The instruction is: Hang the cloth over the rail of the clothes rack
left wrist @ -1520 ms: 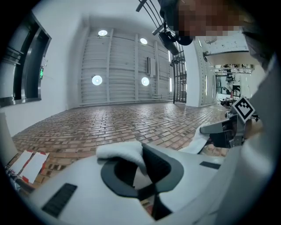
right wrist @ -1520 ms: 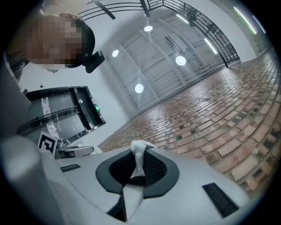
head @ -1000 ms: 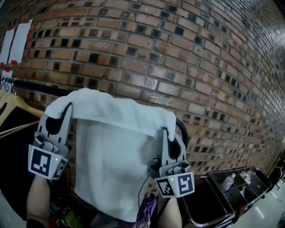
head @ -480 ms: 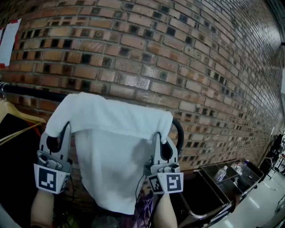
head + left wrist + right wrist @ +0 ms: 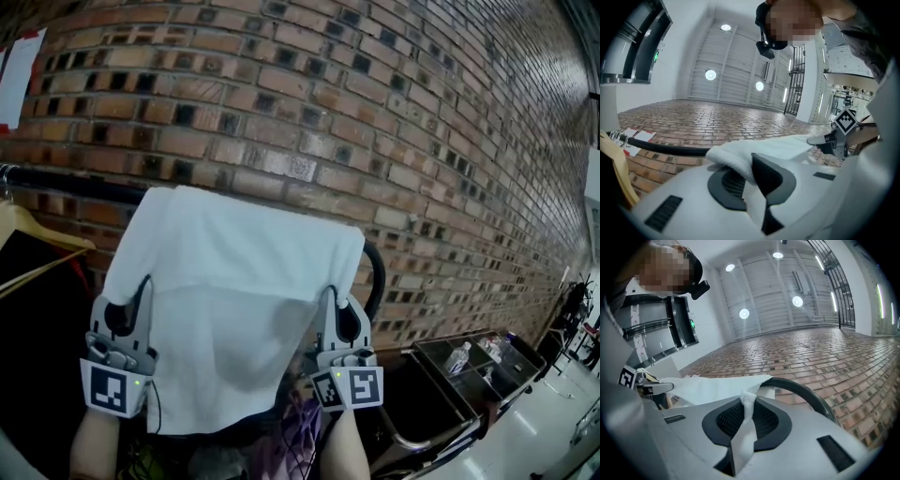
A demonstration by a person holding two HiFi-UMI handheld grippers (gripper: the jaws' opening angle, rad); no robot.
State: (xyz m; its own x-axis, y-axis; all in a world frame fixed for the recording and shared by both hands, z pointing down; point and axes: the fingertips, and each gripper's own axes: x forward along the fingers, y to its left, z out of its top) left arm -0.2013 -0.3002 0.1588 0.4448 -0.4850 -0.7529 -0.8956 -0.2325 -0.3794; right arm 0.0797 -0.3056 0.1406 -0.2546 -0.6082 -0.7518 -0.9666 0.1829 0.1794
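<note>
A white cloth lies draped over the black rail of the clothes rack, in front of the brick wall. My left gripper is shut on the cloth's lower left corner, and the right gripper is shut on its lower right corner. In the left gripper view the bunched cloth is pinched between the jaws, with the rail running left behind it. A thin fold of cloth is clamped in the right gripper view, and the rail's curved end bends down to its right.
Wooden hangers with a dark garment hang on the rail at the left. A dark cart with bins and a bottle stands at the lower right. Purple and dark items lie below the cloth.
Both grippers have come down with the cloth's front edge. The cloth now spreads wider and flatter over the rail, and more of it hangs on the near side.
</note>
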